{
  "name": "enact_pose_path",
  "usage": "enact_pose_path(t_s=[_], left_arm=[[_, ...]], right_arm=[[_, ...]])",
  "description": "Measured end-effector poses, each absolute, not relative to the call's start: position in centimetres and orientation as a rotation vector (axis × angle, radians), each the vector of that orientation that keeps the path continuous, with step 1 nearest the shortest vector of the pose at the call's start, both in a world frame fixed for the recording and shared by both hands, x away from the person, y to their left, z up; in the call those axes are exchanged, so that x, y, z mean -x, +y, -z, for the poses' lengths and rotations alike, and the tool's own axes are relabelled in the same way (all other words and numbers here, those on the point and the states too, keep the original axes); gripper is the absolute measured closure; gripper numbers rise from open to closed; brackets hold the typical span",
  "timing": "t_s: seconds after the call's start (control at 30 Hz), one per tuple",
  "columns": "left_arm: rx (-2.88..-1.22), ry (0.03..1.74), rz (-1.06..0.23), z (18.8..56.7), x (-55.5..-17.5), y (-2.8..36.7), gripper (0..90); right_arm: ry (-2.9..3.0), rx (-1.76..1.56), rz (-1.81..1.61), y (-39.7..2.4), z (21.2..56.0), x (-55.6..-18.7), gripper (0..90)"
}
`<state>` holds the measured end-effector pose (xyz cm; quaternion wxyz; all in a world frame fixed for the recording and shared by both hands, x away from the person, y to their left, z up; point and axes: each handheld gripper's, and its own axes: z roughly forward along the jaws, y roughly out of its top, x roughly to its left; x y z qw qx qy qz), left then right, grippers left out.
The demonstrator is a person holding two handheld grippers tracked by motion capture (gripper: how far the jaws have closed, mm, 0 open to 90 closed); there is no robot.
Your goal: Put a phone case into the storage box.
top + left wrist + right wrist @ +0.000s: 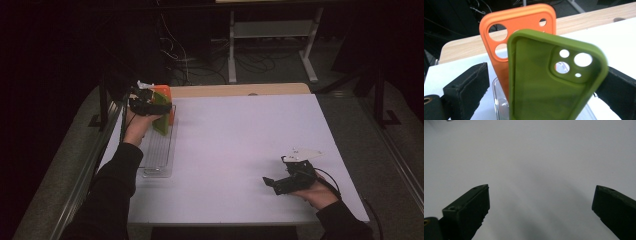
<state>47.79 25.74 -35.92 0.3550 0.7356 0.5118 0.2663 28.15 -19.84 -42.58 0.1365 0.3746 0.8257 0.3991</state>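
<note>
1. Green phone case (554,82) is standing upright in the clear slotted rack (159,155) at the left edge of the white table (240,150), just in front of the orange phone case (519,32), which is standing in the same rack.
2. Left gripper (150,105) is hovering at the far end of the rack with its jaws spread wide; in the left gripper view a clear gap is showing between the left jaw and the green case, while the right jaw is sitting close against the case's edge, and contact there cannot be told.
3. Judging by this, the green case is looking already set down beside the orange one and let go, so the placing step is appearing done or nearly so.
4. Right gripper (280,182) is resting low over bare table at the near right, well apart from the rack, its jaws spread and holding nothing.
5. Remaining work is looking slight: the left gripper is needing to draw clear without tipping either case, and no other loose case is lying on the table.
</note>
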Motion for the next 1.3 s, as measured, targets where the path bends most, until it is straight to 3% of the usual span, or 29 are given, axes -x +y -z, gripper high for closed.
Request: enact_pose_path(t_s=[0.7, 1.3], left_arm=[[-1.941, 1.175, -0.566, 33.9, -45.7, 25.5, 1.3], [-2.032, 0.916, -0.408, 33.0, -38.5, 25.2, 1.3]], right_arm=[[2.388, -1.087, -1.167, -19.8, 42.5, -28.1, 0.6], [2.387, -1.064, -1.195, -19.8, 42.0, -27.9, 0.6]])
